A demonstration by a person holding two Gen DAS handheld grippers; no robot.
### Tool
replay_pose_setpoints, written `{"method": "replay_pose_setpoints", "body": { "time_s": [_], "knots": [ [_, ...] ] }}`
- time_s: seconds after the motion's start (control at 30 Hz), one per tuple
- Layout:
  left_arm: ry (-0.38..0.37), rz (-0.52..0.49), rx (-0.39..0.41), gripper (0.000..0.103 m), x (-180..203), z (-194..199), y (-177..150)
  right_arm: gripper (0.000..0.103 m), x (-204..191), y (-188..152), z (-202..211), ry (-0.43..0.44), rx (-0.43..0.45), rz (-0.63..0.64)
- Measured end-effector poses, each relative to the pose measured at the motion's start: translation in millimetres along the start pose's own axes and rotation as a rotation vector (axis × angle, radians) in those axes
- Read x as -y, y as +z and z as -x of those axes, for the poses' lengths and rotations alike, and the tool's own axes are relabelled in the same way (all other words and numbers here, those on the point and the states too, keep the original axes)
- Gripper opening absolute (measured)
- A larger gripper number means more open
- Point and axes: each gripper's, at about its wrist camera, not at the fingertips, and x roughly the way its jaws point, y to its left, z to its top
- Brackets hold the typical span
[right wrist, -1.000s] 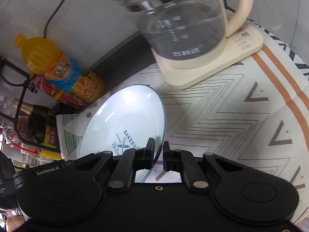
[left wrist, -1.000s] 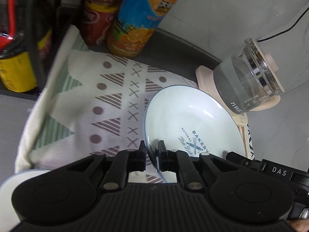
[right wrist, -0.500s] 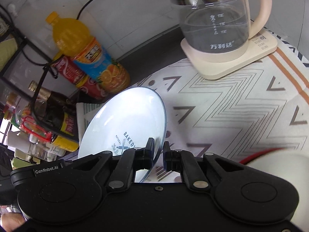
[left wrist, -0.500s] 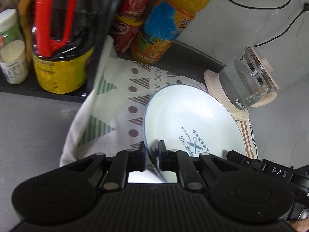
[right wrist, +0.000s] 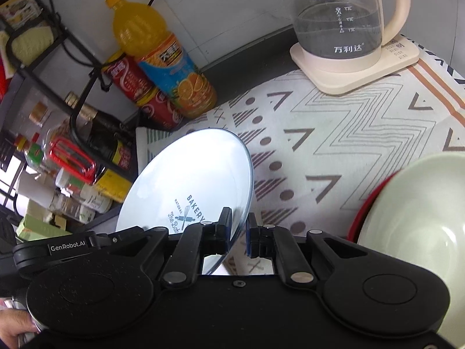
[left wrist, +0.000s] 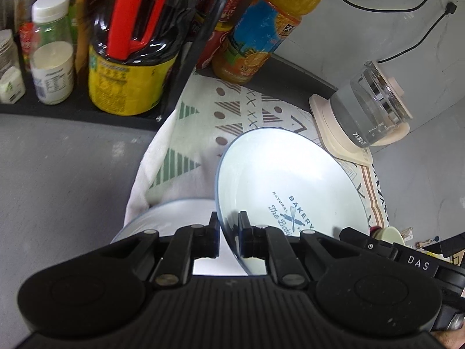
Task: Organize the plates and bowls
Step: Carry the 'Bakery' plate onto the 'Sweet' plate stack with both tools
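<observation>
A pale blue plate point(left wrist: 287, 180) printed "BAKERY" is held in the air above the patterned cloth, tilted. My left gripper point(left wrist: 228, 226) is shut on its left rim. My right gripper point(right wrist: 239, 226) is shut on the opposite rim of the same plate point(right wrist: 191, 180). Below the left gripper lies another pale plate point(left wrist: 174, 215) with a blue rim, partly hidden. A pale green bowl point(right wrist: 418, 232) sitting in a red-rimmed dish point(right wrist: 363, 215) is at the right of the right wrist view.
A glass kettle point(right wrist: 340, 20) on a cream base stands at the back right. An orange juice bottle point(right wrist: 162, 58) and a red soda bottle point(right wrist: 136, 87) stand at the wall. A black rack point(left wrist: 87, 107) with sauce bottles and jars is on the left.
Both grippers have pulled back and up with the plate. The rack, the second plate and the green bowl have come into view.
</observation>
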Motion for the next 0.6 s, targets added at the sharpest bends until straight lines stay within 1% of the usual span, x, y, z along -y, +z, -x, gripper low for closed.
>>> {"method": "replay_pose_setpoints", "body": {
  "time_s": [0.2,0.47,0.6],
  "knots": [
    [-0.006,-0.014,-0.015,0.010,-7,11,-15,0.010,-11,-21,12,-0.005,-0.006,0.046],
    [-0.027,-0.028,-0.047,0.010,-14,15,-32,0.012,-17,-47,25,-0.023,-0.018,0.088],
    [-0.010,-0.037,-0.062,0.010,-17,15,-42,0.012,-18,-57,28,-0.029,-0.027,0.106]
  ]
}}
